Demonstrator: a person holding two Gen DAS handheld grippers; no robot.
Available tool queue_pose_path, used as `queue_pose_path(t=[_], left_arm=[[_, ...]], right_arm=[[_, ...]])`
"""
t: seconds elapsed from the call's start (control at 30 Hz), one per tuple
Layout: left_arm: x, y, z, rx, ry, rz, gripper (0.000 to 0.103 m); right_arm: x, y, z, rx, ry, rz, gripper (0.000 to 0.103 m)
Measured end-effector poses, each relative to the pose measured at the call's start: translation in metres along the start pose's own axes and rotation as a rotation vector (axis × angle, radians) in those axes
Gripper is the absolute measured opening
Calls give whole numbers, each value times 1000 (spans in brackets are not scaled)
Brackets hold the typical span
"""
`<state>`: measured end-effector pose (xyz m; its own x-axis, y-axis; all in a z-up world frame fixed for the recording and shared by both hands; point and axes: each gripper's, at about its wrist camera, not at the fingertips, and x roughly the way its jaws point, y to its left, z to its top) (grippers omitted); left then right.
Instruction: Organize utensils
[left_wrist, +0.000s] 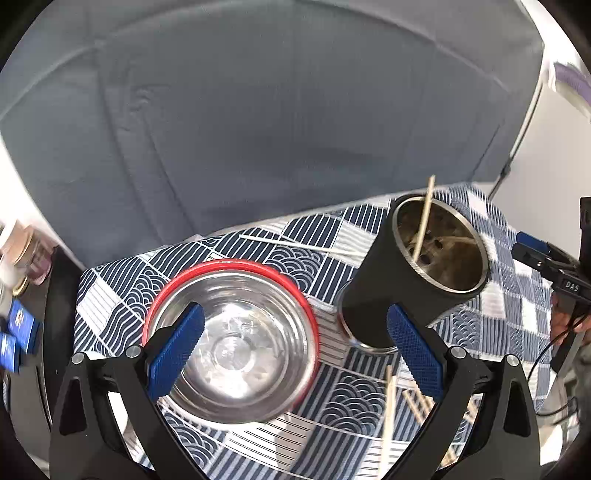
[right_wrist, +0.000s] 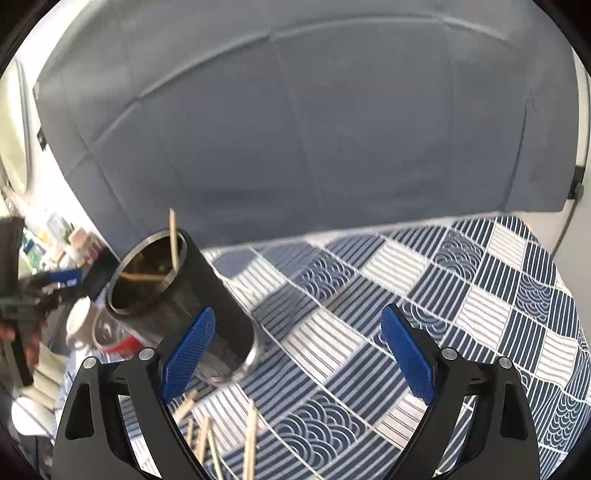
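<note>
In the left wrist view, the left gripper (left_wrist: 295, 354) hangs over the patterned tablecloth (left_wrist: 480, 325) with its blue pads (left_wrist: 176, 354) spread wide and nothing between them. Behind the left pad sits a steel bowl with a red rim (left_wrist: 232, 343); behind the right pad stands the black utensil holder (left_wrist: 402, 280), appearing tilted, with one chopstick (left_wrist: 424, 221) sticking up out of its mouth. The cloth's far edge runs across mid-frame against a grey sofa (left_wrist: 258, 110). Loose chopsticks (left_wrist: 388, 413) lie at lower right, partly cut off by the gripper arm; the frame's left edge is blurred. In the right wrist view, the right gripper (right_wrist: 299, 354) is likewise wide apart and empty. The holder (right_wrist: 184, 302) sits just behind its left pad (right_wrist: 188, 354), while the centre and right of the frame are open cloth (right_wrist: 443, 280). More chopsticks (right_wrist: 251, 439) lie at the bottom, cut off by the frame; the clutter at far left is too smeared to identify.
</note>
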<state>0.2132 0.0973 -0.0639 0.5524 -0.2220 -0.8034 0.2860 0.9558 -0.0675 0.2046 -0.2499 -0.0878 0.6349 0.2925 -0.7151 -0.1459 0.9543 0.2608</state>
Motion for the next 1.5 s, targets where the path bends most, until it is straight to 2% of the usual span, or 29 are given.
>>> queue_pose_path(t=[0.37,0.67,0.87,1.03,1.17,1.27,1.3,1.33,1.37,1.4,1.47,1.5], left_arm=[[97,9,33,245,209,-48,97],[168,-6,58,465,335,-95,97],[208,-17,69,554,411,-110,97],[230,-21,68,602,479,-126,84],[238,-18,69,579,501,-154,85],[239,-21,68,592,514,-147,85],[240,-22,69,589,523,-142,85],[241,-23,69,588,529,-137,84],[241,-25,69,590,531,-133,83],[241,-27,69,594,532,-130,81],[239,-30,68,598,536,-128,76],[238,-32,67,601,537,-127,72]], right_arm=[[49,-28,-37,-24,199,-36,87],[71,-39,-50,-7,257,-50,87],[76,-43,-54,17,270,-66,87],[79,-48,-54,35,274,-69,87],[84,-50,-53,56,275,-72,87],[94,-52,-52,81,310,-110,86],[98,-55,-52,103,327,-119,85],[99,-56,-52,111,327,-135,75],[98,-55,-51,100,319,-156,57],[99,-54,-50,83,322,-187,49],[99,-54,-49,68,331,-214,27],[99,-56,-49,71,334,-215,26]])
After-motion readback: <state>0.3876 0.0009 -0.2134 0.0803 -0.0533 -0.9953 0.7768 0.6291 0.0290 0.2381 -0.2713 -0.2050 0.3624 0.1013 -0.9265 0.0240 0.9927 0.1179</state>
